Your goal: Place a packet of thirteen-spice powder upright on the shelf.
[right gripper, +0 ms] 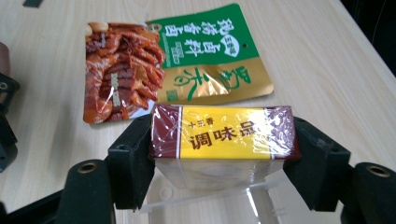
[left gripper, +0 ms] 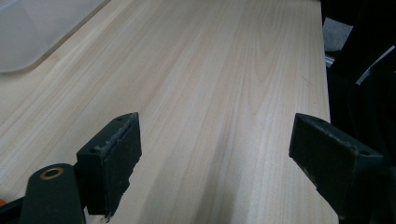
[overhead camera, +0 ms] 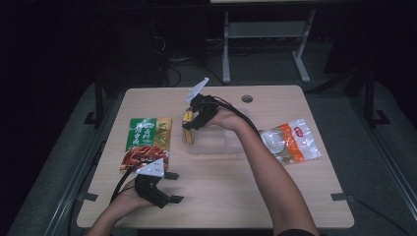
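Right gripper point(right gripper: 224, 154) has the seasoning box point(right gripper: 224, 137) clamped end to end, long axis straight across the jaws, centre frame, hanging over the clear tray point(overhead camera: 216, 142) just below. Left gripper point(left gripper: 215, 154) idles lower left, jaws wide, holding nothing.

A wrapped box point(right gripper: 224, 137) carries a yellow label reading "调味品" in large characters, with smaller "十三香" above. Beside it, a green-and-gold snack pouch point(right gripper: 187, 60) bears large Chinese lettering, seen upside down and not clearly legible.
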Available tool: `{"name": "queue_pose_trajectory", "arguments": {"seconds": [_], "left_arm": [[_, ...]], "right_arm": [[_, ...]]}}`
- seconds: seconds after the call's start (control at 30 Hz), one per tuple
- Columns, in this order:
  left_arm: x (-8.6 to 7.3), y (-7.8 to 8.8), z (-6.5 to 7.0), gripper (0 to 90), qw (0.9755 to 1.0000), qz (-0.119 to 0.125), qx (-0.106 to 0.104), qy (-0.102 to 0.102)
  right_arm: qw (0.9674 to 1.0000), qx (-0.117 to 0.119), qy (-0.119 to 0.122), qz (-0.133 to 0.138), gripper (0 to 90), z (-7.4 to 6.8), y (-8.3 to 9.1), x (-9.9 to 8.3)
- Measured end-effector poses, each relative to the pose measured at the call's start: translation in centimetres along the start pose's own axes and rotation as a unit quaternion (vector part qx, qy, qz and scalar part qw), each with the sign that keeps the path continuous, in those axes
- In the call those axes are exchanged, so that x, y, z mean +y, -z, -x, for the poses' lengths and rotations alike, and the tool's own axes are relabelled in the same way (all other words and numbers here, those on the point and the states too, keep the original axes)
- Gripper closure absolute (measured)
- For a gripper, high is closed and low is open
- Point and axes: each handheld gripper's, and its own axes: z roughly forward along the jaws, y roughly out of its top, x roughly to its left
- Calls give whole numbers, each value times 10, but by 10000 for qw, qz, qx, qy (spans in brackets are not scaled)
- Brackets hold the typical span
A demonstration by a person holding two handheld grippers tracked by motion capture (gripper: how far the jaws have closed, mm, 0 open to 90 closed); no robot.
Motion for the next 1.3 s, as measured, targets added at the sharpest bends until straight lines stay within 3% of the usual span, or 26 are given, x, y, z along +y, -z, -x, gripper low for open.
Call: {"name": "queue_pose_trajectory", "arguments": {"seconds": [0.1, 0.33, 0.5, 0.53, 0.6, 0.63, 0.7, 0.77, 0.83, 0.87, 0.97, 1.07, 1.13, 1.3], "left_arm": [[0, 0, 0, 165, 10000, 9, 4, -20], [0, 0, 1, 165, 10000, -18, -3, -12], [-1, 0, 0, 165, 10000, -51, 7, -39], [-1, -1, 0, 165, 10000, -24, 7, 4], [-1, -1, 0, 165, 10000, -40, 0, 7], [-1, 0, 0, 165, 10000, -75, 33, 11], [-1, 0, -1, 165, 9999, -104, 56, 16], [-2, 0, -2, 166, 9999, -117, 95, 63], [-2, 0, -2, 166, 9998, -131, 104, 53], [-2, 0, -3, 166, 9998, -118, 122, 79], [-2, 1, -4, 166, 9998, -100, 173, 85], [-2, 1, -4, 166, 9997, -116, 215, 92], [-2, 1, -5, 166, 9996, -132, 233, 85], [-2, 0, -5, 166, 9995, -173, 271, 75]], "right_arm": [[9998, -38, -14, -170, 282, -1, -5, -4], [9997, -128, -182, -65, 249, 0, -1, -6], [9993, -279, -235, 79, 163, -2, 13, -4], [9987, -360, -334, 153, 142, -3, 24, -3], [9984, -392, -369, 180, 141, -4, 28, -4], [9981, -429, -363, 242, 141, -8, 38, -6], [9972, -474, -526, 240, 140, -13, 46, -7], [9967, -458, -609, 274, 140, -16, 53, -12], [9970, -476, -536, 302, 140, -16, 56, -16], [9958, -503, -699, 302, 140, -22, 63, -22], [9945, -638, -781, 274, 140, -29, 71, -32], [9934, -783, -824, 132, 140, -36, 75, -46], [9919, -906, -875, 133, 140, -41, 77, -55], [9892, -964, -1077, 235, 138, -53, 78, -71]]}}
